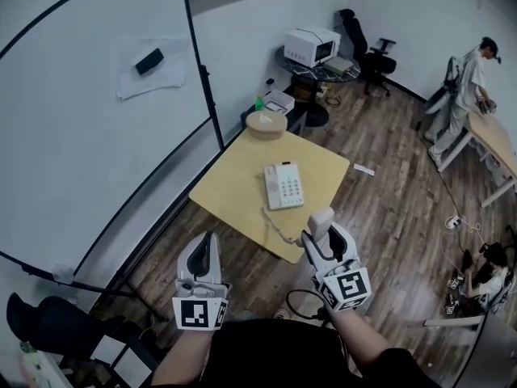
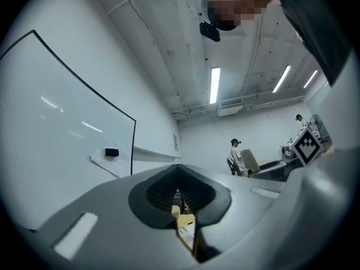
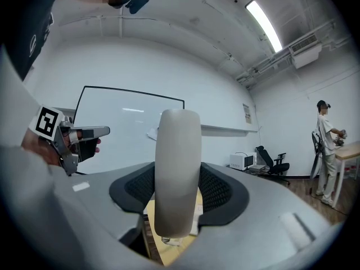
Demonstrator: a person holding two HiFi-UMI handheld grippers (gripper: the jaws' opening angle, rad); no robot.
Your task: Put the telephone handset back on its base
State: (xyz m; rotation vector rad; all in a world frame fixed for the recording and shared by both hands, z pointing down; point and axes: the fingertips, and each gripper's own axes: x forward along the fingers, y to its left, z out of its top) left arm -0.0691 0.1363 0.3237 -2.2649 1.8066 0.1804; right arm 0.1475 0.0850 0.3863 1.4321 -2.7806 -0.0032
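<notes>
The white telephone base (image 1: 283,185) lies on the small yellow table (image 1: 234,186), its keypad facing up. A coiled cord (image 1: 279,229) runs from it over the table's near edge up to the white handset (image 1: 321,221). My right gripper (image 1: 317,233) is shut on the handset, which stands upright between the jaws in the right gripper view (image 3: 177,173), held in the air short of the table's near corner. My left gripper (image 1: 207,250) hangs left of it, shut with nothing in it; in the left gripper view (image 2: 179,191) its jaws meet.
A round tan lid or box (image 1: 266,123) sits at the table's far corner. A whiteboard (image 1: 89,103) stands along the left. Behind are a dark table with a microwave (image 1: 311,46), an office chair (image 1: 367,48), and a person (image 1: 466,91) at a desk on the right.
</notes>
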